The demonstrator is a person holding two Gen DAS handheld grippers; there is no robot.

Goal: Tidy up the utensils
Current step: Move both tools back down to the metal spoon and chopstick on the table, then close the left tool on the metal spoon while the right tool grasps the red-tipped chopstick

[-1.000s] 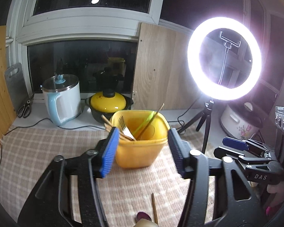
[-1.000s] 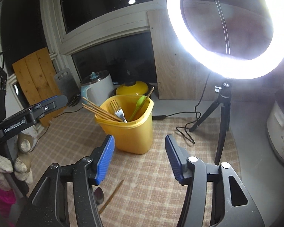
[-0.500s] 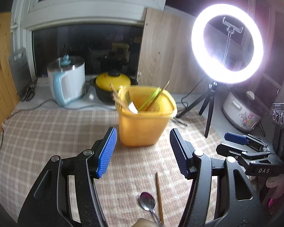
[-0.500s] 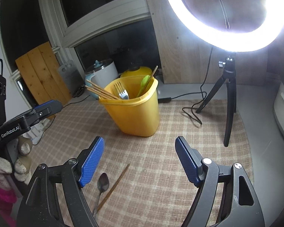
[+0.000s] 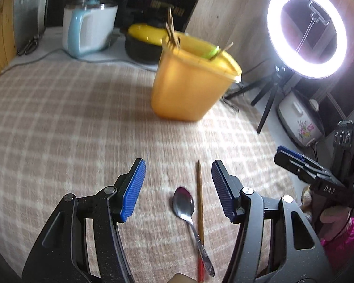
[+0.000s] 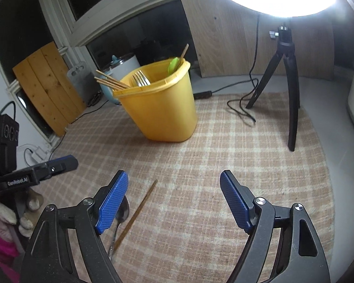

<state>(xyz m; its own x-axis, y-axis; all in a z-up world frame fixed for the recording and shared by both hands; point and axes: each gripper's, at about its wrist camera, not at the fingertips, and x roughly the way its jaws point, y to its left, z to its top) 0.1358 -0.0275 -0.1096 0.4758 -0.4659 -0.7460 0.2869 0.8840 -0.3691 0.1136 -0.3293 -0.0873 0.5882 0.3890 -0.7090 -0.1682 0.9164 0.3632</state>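
Note:
A yellow tub (image 5: 188,82) (image 6: 160,108) stands on the checked cloth and holds chopsticks, a fork (image 6: 141,80) and a green spoon (image 6: 173,64). A metal spoon (image 5: 184,205) (image 6: 120,214) and a single wooden chopstick (image 5: 199,202) (image 6: 139,208) lie side by side on the cloth. My left gripper (image 5: 177,188) is open and empty just above them, its fingers either side. My right gripper (image 6: 172,200) is open and empty; the spoon and chopstick lie by its left finger.
A ring light on a tripod (image 6: 288,89) (image 5: 306,30) stands right of the tub with a cable (image 6: 243,110) on the cloth. A kettle (image 5: 87,30), a yellow-lidded pot (image 5: 144,37) and a rice cooker (image 5: 299,122) sit around the cloth.
Both grippers have tipped down and drawn back from the tub toward the spoon and chopstick. The right gripper has opened wider.

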